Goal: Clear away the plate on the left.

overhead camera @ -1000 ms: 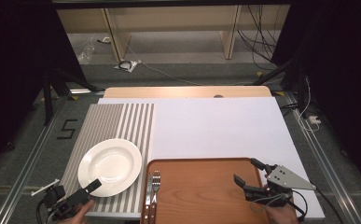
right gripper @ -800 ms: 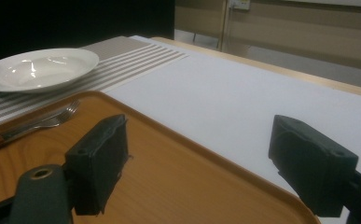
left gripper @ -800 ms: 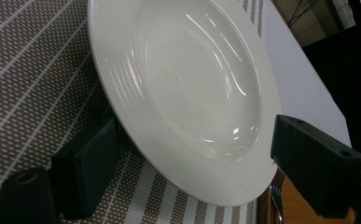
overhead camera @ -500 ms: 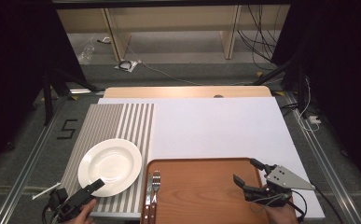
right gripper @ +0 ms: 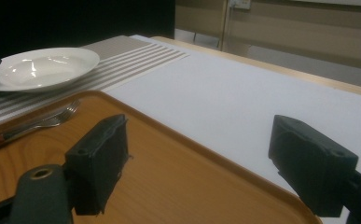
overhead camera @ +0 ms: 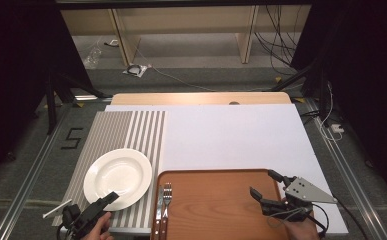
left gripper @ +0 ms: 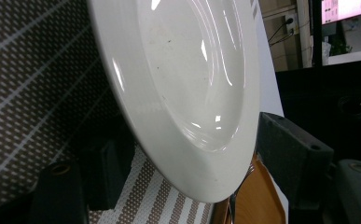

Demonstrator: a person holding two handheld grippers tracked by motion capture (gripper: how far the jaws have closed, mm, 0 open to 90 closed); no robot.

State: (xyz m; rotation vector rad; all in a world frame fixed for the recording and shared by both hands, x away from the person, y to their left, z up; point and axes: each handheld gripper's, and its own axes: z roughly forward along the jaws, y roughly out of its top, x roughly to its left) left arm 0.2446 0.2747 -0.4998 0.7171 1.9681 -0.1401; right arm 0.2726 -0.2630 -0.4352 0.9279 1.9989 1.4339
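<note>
Left gripper (overhead camera: 108, 199): jaws straddling near rim of white plate (overhead camera: 118, 177), not visibly clamped; cannot tell whether gripping. Plate on striped placemat (overhead camera: 131, 130), just left of wooden tray (overhead camera: 216, 205). Fork (overhead camera: 167, 196) at tray's left edge. Right gripper (overhead camera: 267, 186): spread wide, empty, over tray's right side. Step, judged: securing plate. Next: firm pinch, level lift.

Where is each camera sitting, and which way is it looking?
High view: above the table, looking forward and down at the plate, tray, both grippers and hands.
Left gripper view: rides the left gripper, looking along its jaws, spread around the plate's rim.
Right gripper view: rides the right gripper, looking across the tray toward the plate.
All three share the plate.
</note>
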